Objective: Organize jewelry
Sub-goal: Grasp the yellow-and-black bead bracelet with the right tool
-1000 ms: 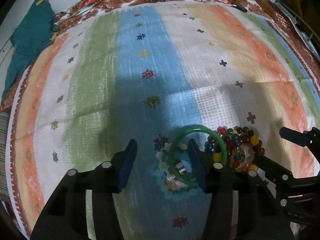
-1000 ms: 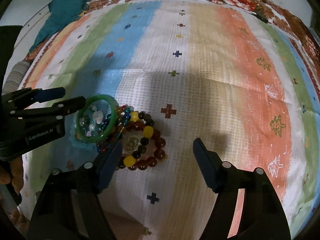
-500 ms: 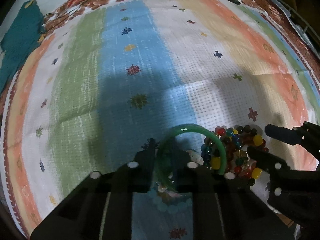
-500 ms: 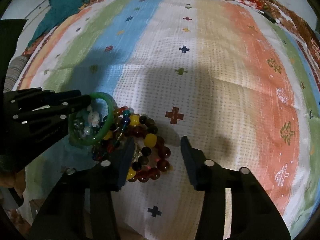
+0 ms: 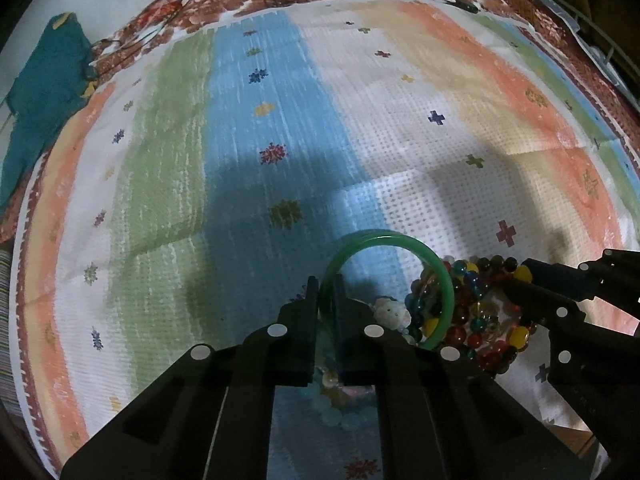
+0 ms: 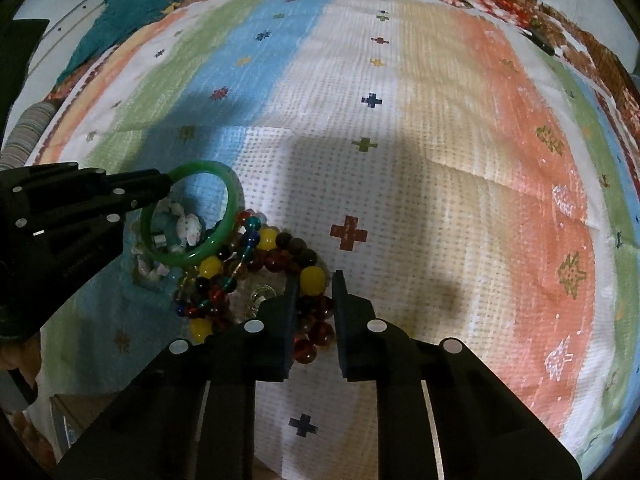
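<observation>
My left gripper [image 5: 327, 280] has its jaws clenched on the rim of the green bangle [image 5: 434, 264], which stands tilted over the heap of jewelry on the striped cloth [image 5: 260, 140]. My right gripper [image 6: 314, 280] has its jaws closing around a strand of the dark red and yellow beaded bracelet [image 6: 312, 280]; whether the pads already press it I cannot tell. Pale beads [image 5: 336, 412] under the left jaws are mostly hidden. A teal fabric [image 5: 44, 92] lies cut off at the far left edge.
</observation>
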Tool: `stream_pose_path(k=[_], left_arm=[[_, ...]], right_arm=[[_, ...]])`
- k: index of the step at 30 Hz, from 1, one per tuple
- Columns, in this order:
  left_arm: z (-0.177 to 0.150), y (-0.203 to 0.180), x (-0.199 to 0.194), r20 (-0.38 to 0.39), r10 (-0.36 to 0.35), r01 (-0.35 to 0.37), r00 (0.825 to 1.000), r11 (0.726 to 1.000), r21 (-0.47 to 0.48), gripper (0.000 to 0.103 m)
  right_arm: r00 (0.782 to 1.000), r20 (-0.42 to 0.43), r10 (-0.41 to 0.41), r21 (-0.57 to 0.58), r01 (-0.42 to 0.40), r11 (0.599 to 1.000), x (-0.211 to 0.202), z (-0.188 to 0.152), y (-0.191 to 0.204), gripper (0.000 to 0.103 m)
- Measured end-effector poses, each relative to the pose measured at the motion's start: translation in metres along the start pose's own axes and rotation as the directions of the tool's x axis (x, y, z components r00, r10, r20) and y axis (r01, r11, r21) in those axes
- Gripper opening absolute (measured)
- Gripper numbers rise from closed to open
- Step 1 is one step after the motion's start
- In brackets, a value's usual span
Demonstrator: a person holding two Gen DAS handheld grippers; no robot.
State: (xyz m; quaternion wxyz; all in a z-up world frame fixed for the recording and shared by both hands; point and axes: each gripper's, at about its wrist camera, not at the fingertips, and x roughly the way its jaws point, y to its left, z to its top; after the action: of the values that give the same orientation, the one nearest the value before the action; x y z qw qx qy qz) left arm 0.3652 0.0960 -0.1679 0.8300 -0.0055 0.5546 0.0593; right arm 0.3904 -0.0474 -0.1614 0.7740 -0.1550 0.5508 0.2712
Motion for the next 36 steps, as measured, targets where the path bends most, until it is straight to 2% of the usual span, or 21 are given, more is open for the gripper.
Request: stream_pose_path(k=[4, 11, 21, 28, 31, 36], left_arm=[[0.001, -0.003, -0.004, 0.011, 0.016, -0.016, 1.0, 1.0, 0.013, 0.006], [0.003, -0.002, -0.006, 0.014, 0.022, -0.023, 1.0, 1.0, 0.011, 0.006], [0.006, 0.001, -0.02, 0.04, 0.035, -0.035, 0.999, 0.999, -0.002, 0.006], [0.002, 0.002, -0.042, 0.068, 0.05, -0.049, 0.996, 0.999, -0.014, 0.006], [0.0, 0.003, -0.052, 0.075, 0.035, -0.033, 0.997, 0.999, -0.032, 0.006], [-0.009, 0.001, -0.064, 0.083, 0.065, -0.063, 0.994, 0.998, -0.022, 0.006]], right_arm=[[1.0, 0.005, -0.006, -0.007, 0.006, 1.0, -0.001, 0.0, 0.001, 0.013], [1.0, 0.009, -0.004, -0.004, 0.005, 1.0, -0.004, -0.002, 0.001, 0.012], [0.998, 0.057, 0.01, -0.009, -0.009, 1.0, -0.024, 0.001, 0.005, 0.012], [0.993, 0.118, 0.026, 0.001, -0.027, 1.0, -0.053, 0.001, 0.005, 0.012], [0.991, 0.13, 0.027, 0.0, -0.027, 1.0, -0.06, -0.001, 0.005, 0.012], [0.989, 0.146, 0.026, -0.005, -0.026, 1.0, -0.069, -0.006, 0.008, 0.012]])
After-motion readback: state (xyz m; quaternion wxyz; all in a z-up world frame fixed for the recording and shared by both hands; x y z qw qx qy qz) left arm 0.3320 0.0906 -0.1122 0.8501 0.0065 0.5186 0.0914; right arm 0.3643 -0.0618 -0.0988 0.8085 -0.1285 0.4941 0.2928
